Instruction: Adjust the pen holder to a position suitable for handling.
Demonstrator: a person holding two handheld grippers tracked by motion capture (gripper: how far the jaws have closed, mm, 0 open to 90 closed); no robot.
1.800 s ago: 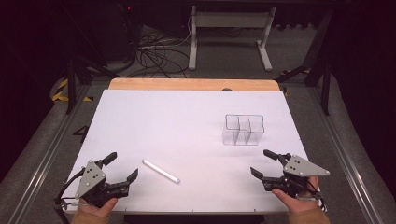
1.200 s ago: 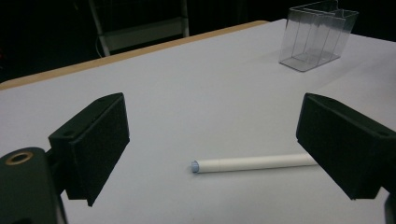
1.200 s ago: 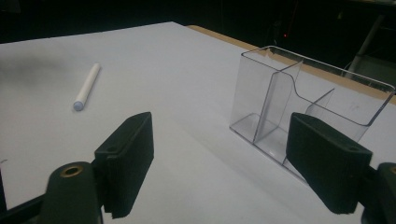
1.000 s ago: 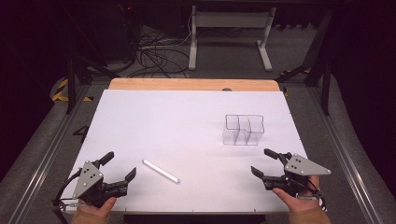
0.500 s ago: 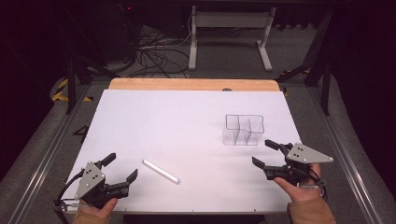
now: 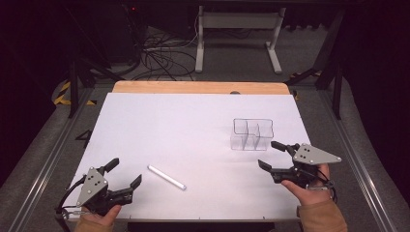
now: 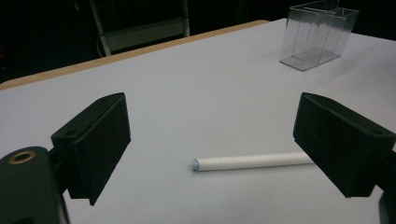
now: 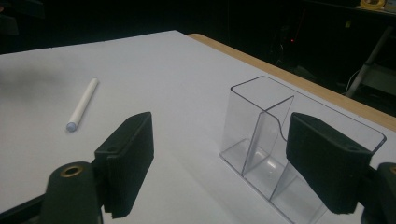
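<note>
**Holding both tongs apart over the white surface, nothing gripped**

Surface [image 6: 193, 125]: white sheet covering most of the frame in the high view; a strip of bare wood shows along its far edge, upper centre.

Clear divided container [image 6: 252, 134]: stands upright, right of centre in the high view, partitioned into compartments, all empty as far as visible. In the right gripper view it sits at centre right, partly behind the right-hand jaw.

Right tongs [image 6: 274, 154]: lower right of the high view, held in the person's right hand [image 6: 309, 186]. Jaws spread wide, nothing between them. The far jaw tip lies just beside the container's near right corner; cannot tell whether it touches.

Left tongs [image 6: 124, 173]: lower left of the high view, at the near edge of the surface. Jaws likewise wide apart and empty.

White stick [image 6: 166, 177]: thin white cylinder, chalk-like, lying flat on the surface, lower centre in the high view, angled from upper left to lower right. Near the left tongs, apart from them. In the left gripper view it lies ahead of the jaws, its far end hidden behind the right-hand jaw.
</note>
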